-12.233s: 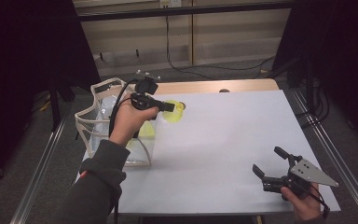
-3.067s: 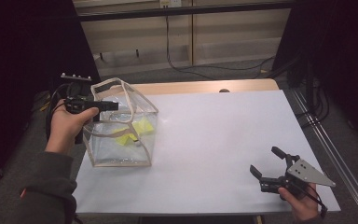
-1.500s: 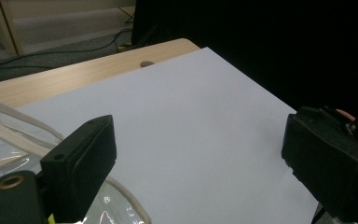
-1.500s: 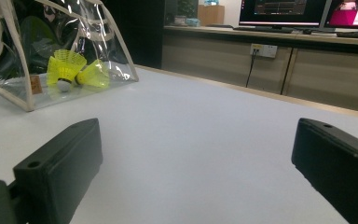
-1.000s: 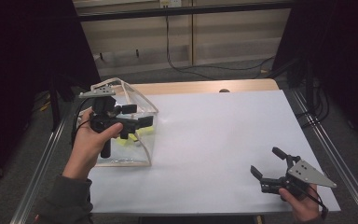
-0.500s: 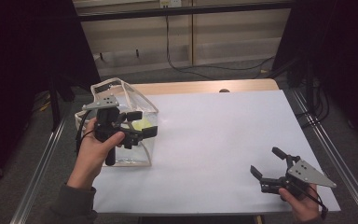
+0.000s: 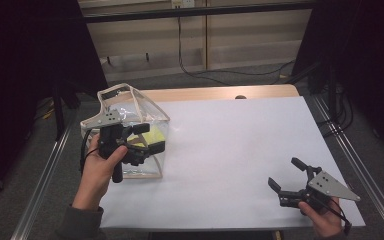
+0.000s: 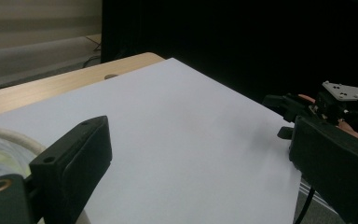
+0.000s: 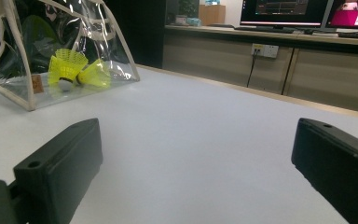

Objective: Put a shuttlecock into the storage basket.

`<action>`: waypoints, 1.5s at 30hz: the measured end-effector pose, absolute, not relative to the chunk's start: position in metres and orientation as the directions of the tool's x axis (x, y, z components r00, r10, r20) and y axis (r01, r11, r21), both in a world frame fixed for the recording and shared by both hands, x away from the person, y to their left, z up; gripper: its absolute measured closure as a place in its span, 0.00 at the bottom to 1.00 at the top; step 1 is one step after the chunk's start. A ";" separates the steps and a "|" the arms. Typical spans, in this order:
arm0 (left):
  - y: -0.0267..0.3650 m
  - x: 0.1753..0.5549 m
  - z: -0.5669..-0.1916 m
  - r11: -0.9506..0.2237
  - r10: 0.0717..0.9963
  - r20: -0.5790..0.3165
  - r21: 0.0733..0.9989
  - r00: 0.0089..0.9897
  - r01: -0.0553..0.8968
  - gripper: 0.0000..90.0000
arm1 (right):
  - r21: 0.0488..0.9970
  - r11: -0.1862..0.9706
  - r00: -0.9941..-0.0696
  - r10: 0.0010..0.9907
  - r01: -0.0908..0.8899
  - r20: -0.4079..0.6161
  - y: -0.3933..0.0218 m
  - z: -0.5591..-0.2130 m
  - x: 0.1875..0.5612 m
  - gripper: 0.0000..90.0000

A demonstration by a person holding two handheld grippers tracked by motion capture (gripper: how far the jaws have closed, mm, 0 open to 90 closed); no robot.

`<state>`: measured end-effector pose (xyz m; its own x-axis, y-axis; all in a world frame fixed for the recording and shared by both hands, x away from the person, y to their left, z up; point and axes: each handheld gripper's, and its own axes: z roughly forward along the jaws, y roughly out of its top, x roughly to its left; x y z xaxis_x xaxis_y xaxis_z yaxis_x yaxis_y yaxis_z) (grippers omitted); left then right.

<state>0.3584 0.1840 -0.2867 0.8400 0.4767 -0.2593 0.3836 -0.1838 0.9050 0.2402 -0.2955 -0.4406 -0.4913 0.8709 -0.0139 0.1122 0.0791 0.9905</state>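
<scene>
Your left gripper point(image 7: 149, 138), jaws apart, hovers over the clear bag point(image 7: 132, 107) at left; 2 yellow shuttlecocks point(image 9: 72, 68) inside. Your right gripper point(image 7: 286, 174) sits lower right, jaws apart.

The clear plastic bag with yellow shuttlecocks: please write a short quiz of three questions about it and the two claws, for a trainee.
1. True or false: the yellow feather shuttlecocks lie inside the clear plastic bag with cream trim.
2. Which claw is over the bag: A) left claw, B) right claw?
3. Fill in: in each gripper view, the jaws of both claws stand ____, with nothing between them.

Key:
1. True; they show through the clear wall.
2. A; the right claw is at the near right part of the white table.
3. Open.
</scene>
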 end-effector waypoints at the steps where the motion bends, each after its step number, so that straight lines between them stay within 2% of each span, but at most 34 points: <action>1: 0.184 0.358 -0.287 -0.179 0.474 -0.262 0.906 0.841 0.384 0.06 | 0.990 0.078 -0.491 0.871 0.114 -0.012 -0.295 -0.441 0.240 0.02; 16: 0.172 0.352 -0.284 -0.197 0.422 -0.261 0.908 0.868 0.369 0.06 | 0.990 0.079 -0.494 0.869 0.113 -0.013 -0.295 -0.441 0.240 0.02; 33: 0.176 0.346 -0.318 -0.197 0.399 -0.271 0.908 0.876 0.370 0.05 | 0.991 0.080 -0.496 0.868 0.111 -0.014 -0.295 -0.440 0.240 0.02; 45: 0.180 0.344 -0.331 -0.225 0.411 -0.237 0.910 0.880 0.349 0.05 | 0.991 0.079 -0.495 0.869 0.109 -0.015 -0.295 -0.440 0.240 0.02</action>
<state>0.3438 0.1801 -0.3306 0.8803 0.4113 -0.2365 0.3494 -0.2247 0.9096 0.2400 -0.2954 -0.4404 -0.4949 0.8688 -0.0148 0.1089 0.0789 0.9909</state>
